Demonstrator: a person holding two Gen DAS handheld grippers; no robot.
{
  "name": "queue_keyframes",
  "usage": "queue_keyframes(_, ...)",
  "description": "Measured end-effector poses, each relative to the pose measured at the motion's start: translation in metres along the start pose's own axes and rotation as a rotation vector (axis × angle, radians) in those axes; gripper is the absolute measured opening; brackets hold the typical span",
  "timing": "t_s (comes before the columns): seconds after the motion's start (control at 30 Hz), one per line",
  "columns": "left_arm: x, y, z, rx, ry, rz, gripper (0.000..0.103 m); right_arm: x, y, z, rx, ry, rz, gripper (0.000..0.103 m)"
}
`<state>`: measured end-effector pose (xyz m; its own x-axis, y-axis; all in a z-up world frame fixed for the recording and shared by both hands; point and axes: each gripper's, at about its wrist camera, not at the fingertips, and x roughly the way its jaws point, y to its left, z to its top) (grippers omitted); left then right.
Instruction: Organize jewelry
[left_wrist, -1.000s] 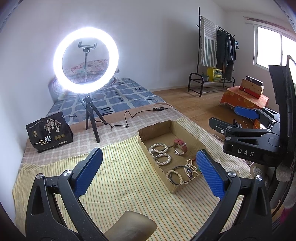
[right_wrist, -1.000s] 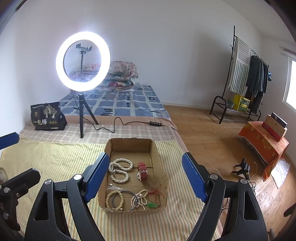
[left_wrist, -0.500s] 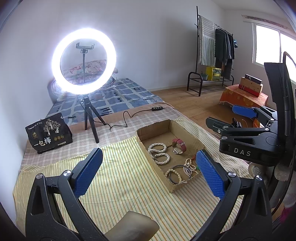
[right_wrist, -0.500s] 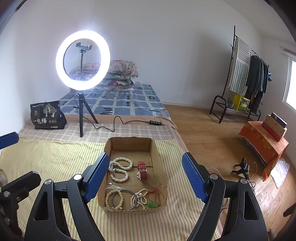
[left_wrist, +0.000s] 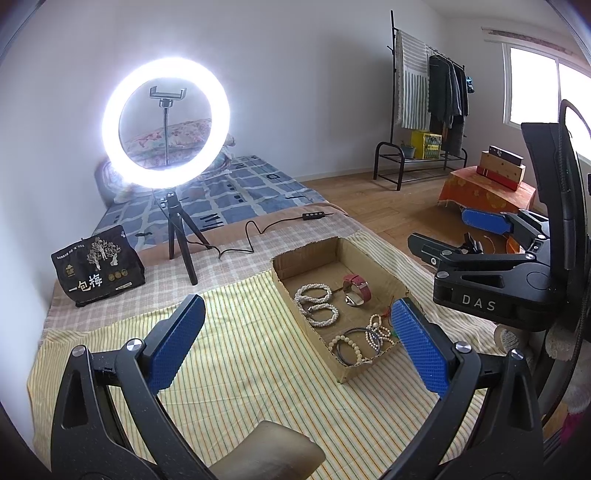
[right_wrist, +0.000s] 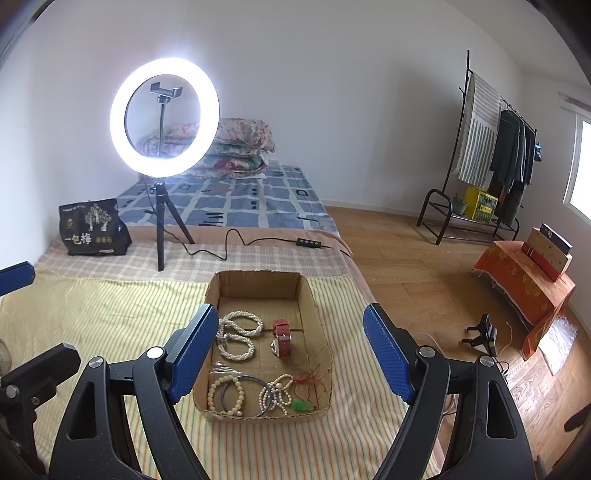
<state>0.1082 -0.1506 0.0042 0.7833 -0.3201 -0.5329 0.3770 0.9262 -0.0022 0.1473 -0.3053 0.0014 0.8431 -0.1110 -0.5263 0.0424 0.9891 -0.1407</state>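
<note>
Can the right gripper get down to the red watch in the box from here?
Probably yes: the right gripper is open above the open-topped cardboard box, and the red watch lies apart from the bead bracelets.

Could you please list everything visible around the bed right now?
cardboard box: one, brown, on the striped cloth
pearl bracelets: two, white, box's far left
watch: one, red strap, box middle
bead bracelets and dark bangles: several, tangled, box's near end
ring light: one, lit, on black tripod
bag: one, black, left of tripod
clothes rack: one, black, far right
left gripper: fingers open, empty
right gripper: fingers open, empty
</note>
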Motion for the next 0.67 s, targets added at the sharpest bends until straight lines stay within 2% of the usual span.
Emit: queue_keyframes(0.67, -0.0050, 0.0043, 0.0024, 0.016, -0.020, 0.018, 0.103, 0.0022, 0.0021, 0.0010, -0.013, 0.014, -0.002, 0.081)
